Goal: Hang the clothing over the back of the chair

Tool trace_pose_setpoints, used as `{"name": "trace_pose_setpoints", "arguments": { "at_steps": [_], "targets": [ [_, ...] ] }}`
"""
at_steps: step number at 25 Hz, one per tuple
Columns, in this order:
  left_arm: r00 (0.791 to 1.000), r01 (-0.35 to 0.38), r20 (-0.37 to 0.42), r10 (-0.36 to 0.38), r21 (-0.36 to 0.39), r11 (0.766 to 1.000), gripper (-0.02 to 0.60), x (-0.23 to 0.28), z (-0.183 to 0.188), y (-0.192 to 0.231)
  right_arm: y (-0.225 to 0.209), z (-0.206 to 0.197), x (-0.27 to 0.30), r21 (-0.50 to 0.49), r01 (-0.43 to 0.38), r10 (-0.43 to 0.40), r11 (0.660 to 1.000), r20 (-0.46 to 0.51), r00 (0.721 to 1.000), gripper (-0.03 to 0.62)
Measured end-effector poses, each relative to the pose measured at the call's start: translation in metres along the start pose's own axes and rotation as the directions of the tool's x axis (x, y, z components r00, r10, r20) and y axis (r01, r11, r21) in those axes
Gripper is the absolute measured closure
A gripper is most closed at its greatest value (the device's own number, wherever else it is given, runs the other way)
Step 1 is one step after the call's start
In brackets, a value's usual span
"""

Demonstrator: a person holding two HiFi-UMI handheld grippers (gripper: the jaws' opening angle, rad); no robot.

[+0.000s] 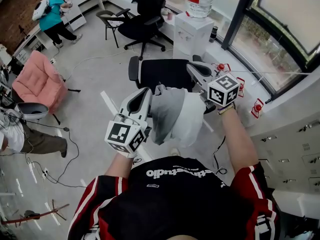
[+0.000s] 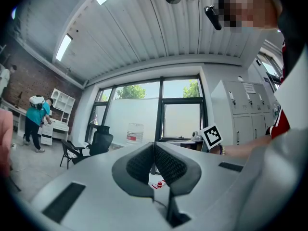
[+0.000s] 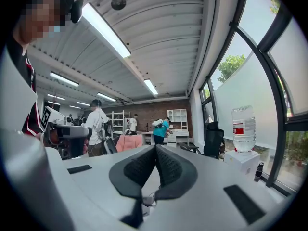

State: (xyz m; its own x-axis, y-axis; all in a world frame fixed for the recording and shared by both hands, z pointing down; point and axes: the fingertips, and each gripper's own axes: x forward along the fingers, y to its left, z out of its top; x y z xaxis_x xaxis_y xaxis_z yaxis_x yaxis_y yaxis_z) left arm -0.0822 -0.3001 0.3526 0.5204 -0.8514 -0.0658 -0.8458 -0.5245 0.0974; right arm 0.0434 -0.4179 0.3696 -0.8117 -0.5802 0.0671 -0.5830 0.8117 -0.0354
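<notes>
Gray clothing (image 1: 172,116) hangs in mid-air between the left gripper (image 1: 146,91) and right gripper (image 1: 192,65), just above the black chair (image 1: 165,74). Both sets of fingers are pressed together; whether they pinch fabric cannot be told.

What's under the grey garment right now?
The black chair shows just beyond the far edge of the garment, lower down. Its near part and whatever lies straight below are covered.
</notes>
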Motion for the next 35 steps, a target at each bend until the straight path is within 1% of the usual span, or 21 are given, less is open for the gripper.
{"name": "trace_pose_setpoints", "arguments": {
  "at_steps": [8, 12, 20, 25, 29, 33, 35],
  "targets": [
    [1.0, -0.004, 0.001, 0.004, -0.006, 1.0, 0.558, 0.0, -0.001, 0.005, 0.021, 0.006, 0.001, -0.014, -0.021, 0.021, 1.0, 0.016, 1.0, 0.58],
    [1.0, -0.005, 0.003, 0.005, -0.006, 1.0, 0.558, 0.001, 0.0, 0.009, 0.036, 0.008, -0.005, -0.012, -0.016, 0.016, 1.0, 0.029, 0.999, 0.58],
    [1.0, -0.007, 0.005, 0.007, -0.004, 1.0, 0.558, 0.004, 0.0, 0.012, 0.068, 0.005, -0.025, -0.014, 0.034, -0.033, 0.999, 0.041, 0.999, 0.58],
    [1.0, 0.001, 0.009, -0.001, 0.006, 1.0, 0.557, 0.005, 0.001, 0.01, 0.082, 0.002, -0.037, 0.025, 0.075, -0.077, 0.997, 0.066, 0.995, 0.582],
    [1.0, 0.021, 0.002, -0.021, 0.001, 1.0, 0.558, 0.006, -0.003, 0.005, 0.09, 0.003, -0.045, 0.065, 0.117, -0.123, 0.991, 0.091, 0.988, 0.58],
    [0.999, 0.039, 0.0, -0.039, -0.003, 0.999, 0.558, 0.003, -0.003, 0.0, 0.105, 0.008, -0.052, 0.039, 0.149, -0.153, 0.988, 0.108, 0.982, 0.581],
    [0.999, 0.04, 0.001, -0.04, -0.006, 0.999, 0.558, 0.001, -0.003, 0.0, 0.11, 0.009, -0.053, 0.044, 0.159, -0.162, 0.986, 0.107, 0.981, 0.582]
  ]
}}
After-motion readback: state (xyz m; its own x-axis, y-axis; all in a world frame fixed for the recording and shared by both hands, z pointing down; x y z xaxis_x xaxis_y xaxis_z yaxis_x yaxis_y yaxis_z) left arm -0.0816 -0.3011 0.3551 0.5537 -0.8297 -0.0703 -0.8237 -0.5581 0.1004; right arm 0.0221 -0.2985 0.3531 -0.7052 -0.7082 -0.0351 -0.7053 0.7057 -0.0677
